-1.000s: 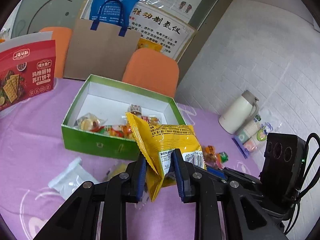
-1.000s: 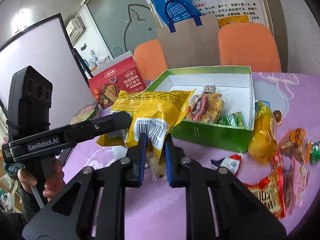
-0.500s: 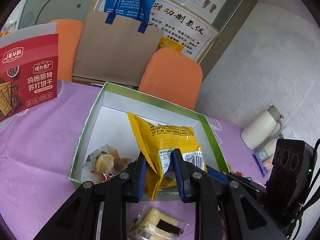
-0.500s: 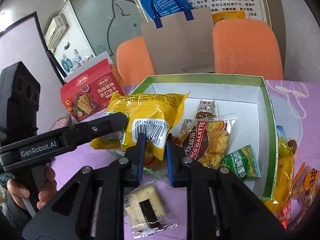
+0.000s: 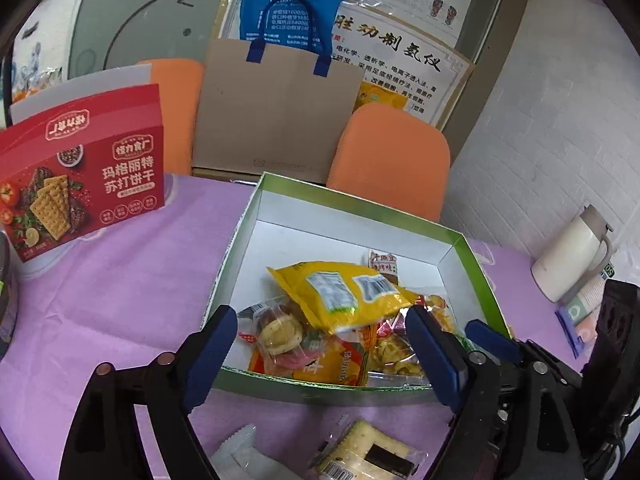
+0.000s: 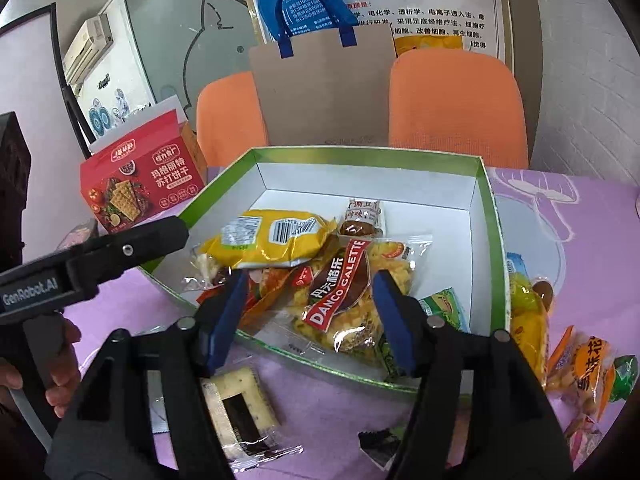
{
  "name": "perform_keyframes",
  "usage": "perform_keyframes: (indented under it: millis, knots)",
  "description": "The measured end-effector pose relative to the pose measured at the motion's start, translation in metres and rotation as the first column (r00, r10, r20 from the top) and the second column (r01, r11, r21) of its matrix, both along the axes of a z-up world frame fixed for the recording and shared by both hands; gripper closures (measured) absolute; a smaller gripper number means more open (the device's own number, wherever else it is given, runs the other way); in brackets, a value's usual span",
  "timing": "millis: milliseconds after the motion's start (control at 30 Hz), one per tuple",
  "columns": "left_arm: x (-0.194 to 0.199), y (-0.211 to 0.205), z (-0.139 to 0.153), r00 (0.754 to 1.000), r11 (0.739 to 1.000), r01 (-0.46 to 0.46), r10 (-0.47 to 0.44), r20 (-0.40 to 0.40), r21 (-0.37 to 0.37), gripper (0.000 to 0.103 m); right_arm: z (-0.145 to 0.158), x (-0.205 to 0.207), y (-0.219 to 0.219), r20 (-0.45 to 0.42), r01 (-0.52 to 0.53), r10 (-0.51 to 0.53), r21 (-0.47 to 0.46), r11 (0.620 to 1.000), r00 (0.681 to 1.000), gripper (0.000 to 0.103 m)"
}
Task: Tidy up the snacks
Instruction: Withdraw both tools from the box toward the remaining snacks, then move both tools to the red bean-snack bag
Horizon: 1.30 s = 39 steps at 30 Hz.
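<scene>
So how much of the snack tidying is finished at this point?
Partly done. The yellow foil snack bag lies in the green cardboard box on other packets. Nothing is in hand: the left gripper and right gripper are both open. Left outside: a clear-wrapped cracker sandwich in front of the box, and loose orange and yellow packets to its right.

Yellow bag (image 5: 340, 292) covers snacks beneath it; cracker packet (image 5: 368, 456) cut off by the bottom edge; poster (image 6: 432, 12) print illegible

A yellow snack bag (image 5: 340, 294) lies in the green-walled, white-lined box (image 5: 256, 200) on lilac cloth (image 5: 120, 280).
</scene>
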State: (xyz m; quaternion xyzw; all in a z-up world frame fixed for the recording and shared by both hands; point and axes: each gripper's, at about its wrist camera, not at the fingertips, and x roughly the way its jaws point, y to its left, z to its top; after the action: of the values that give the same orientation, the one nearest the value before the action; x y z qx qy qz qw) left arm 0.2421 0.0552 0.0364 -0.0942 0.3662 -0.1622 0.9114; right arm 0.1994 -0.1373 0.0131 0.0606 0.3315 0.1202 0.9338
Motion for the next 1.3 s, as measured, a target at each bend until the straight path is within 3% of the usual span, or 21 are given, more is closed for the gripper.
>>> perform_keyframes:
  millis: [133,233,333,467,600,800,967,1133,1300]
  knots:
    - [-0.023,-0.003,0.011,1.000,1.000,-0.004,0.003,0.027,0.009,0.007,0.020,-0.031,-0.011,0.040,0.016,-0.016,0.011,1.000,0.999,0.018]
    - [-0.043,-0.008,0.014,0.999,0.998,0.054,-0.054,0.008,-0.026,0.007,0.031,-0.060,-0.026,0.062,0.003,-0.006,0.050,0.999,0.998,0.015]
    - [-0.068,-0.020,0.012,0.996,0.996,0.081,-0.080,-0.028,0.022,0.007,0.036,-0.095,-0.043,0.093,0.025,-0.030,0.052,0.998,0.995,0.015]
    - [-0.109,-0.035,-0.001,0.990,0.990,0.138,-0.137,-0.037,0.024,0.007,0.025,-0.149,-0.075,0.120,0.064,-0.078,0.112,0.992,0.990,0.011]
    - [-0.138,-0.049,-0.025,0.980,0.982,0.180,-0.184,-0.082,-0.055,0.007,-0.006,-0.185,-0.109,0.030,0.184,-0.189,0.123,0.975,0.982,0.011]
    - [-0.153,-0.081,-0.048,0.946,0.962,0.263,-0.273,-0.175,-0.074,0.007,-0.027,-0.197,-0.132,-0.032,0.232,-0.231,0.212,0.949,0.972,0.011]
    - [-0.162,-0.097,-0.037,0.946,0.953,0.297,-0.303,-0.119,-0.061,0.007,-0.029,-0.204,-0.135,-0.024,0.228,-0.228,0.182,0.957,0.973,0.012]
    - [-0.159,-0.113,-0.039,0.931,0.941,0.329,-0.338,-0.137,-0.081,0.008,-0.035,-0.213,-0.155,-0.041,0.274,-0.272,0.203,0.940,0.961,0.015]
    - [-0.149,-0.137,-0.048,0.910,0.926,0.358,-0.375,-0.179,-0.120,0.023,-0.037,-0.226,-0.171,-0.044,0.311,-0.309,0.204,0.928,0.950,0.016]
